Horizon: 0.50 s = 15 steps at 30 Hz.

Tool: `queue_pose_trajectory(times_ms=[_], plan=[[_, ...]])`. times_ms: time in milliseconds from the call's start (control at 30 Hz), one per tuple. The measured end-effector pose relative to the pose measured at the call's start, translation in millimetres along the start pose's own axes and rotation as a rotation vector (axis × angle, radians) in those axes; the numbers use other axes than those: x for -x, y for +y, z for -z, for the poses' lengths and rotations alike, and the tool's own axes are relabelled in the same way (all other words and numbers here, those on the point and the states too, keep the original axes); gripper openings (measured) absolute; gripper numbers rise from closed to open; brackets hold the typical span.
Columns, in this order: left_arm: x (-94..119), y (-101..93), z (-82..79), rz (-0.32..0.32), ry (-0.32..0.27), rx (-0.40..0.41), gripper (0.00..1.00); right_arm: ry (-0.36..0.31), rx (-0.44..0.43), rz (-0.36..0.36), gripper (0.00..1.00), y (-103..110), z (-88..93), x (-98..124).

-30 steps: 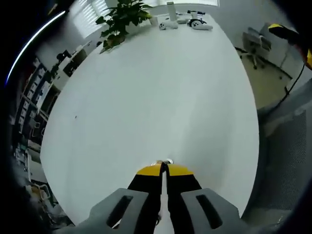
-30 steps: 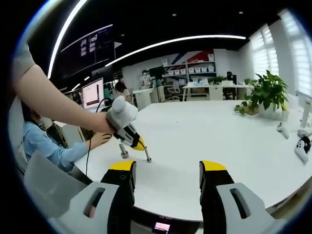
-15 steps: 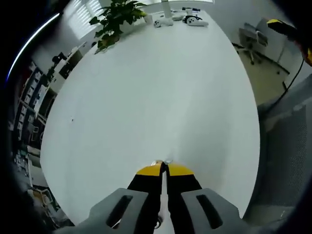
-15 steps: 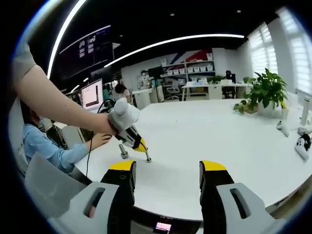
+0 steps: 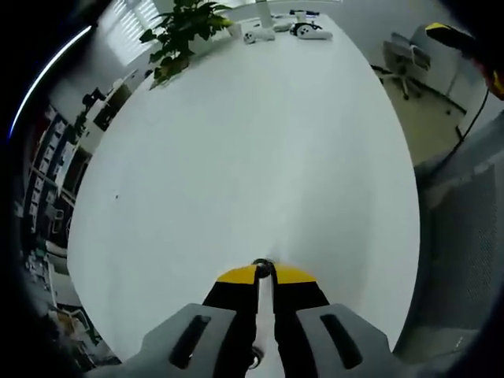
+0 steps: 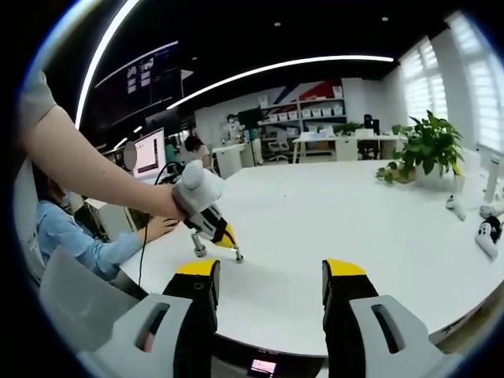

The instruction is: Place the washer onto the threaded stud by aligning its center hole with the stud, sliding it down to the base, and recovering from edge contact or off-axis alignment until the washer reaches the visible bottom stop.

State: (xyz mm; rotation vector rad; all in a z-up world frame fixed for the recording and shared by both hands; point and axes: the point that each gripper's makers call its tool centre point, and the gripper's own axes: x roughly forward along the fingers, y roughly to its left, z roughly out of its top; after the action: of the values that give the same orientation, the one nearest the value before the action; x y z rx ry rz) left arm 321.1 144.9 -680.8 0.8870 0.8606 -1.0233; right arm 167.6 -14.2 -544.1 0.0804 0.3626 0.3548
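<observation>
In the left gripper view my left gripper (image 5: pixel 262 273) has its yellow-tipped jaws shut on a small metal washer (image 5: pixel 263 266), which peeks out between the tips just above the white table (image 5: pixel 236 157). The right gripper view shows that same left gripper (image 6: pixel 234 250) held in a person's hand, tilted down with its tips at the tabletop. The short threaded stud (image 6: pixel 199 246) stands upright on its base just left of those tips. My right gripper (image 6: pixel 270 277) hangs back near the table's front edge, open, with nothing between its jaws.
A potted plant (image 6: pixel 429 150) and white controllers (image 6: pixel 488 235) sit at the table's far right; the plant (image 5: pixel 177 35) and controllers (image 5: pixel 307 31) also lie far ahead of the left gripper. A seated person (image 6: pixel 75 232) is beyond the table's left edge. An office chair (image 5: pixel 403 59) stands off the table.
The left gripper has shifted slightly toward the stud, and the washer now shows as a dark ring at its tips. The right gripper has stayed still.
</observation>
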Motion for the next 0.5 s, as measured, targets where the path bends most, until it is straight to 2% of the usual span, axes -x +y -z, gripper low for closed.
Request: queue_pose_trajectory(times_ms=[200, 500], plan=[[1.5, 5.8, 2.8, -0.018, 0.005, 0.014, 0.04, 0.0, 0.001, 0.001, 0.55, 0.0, -0.1, 0.2], [10.5, 13.3, 0.0, -0.049, -0.035, 0.071, 0.04, -0.004, -0.002, 0.004, 0.55, -0.8, -0.6, 0.3]])
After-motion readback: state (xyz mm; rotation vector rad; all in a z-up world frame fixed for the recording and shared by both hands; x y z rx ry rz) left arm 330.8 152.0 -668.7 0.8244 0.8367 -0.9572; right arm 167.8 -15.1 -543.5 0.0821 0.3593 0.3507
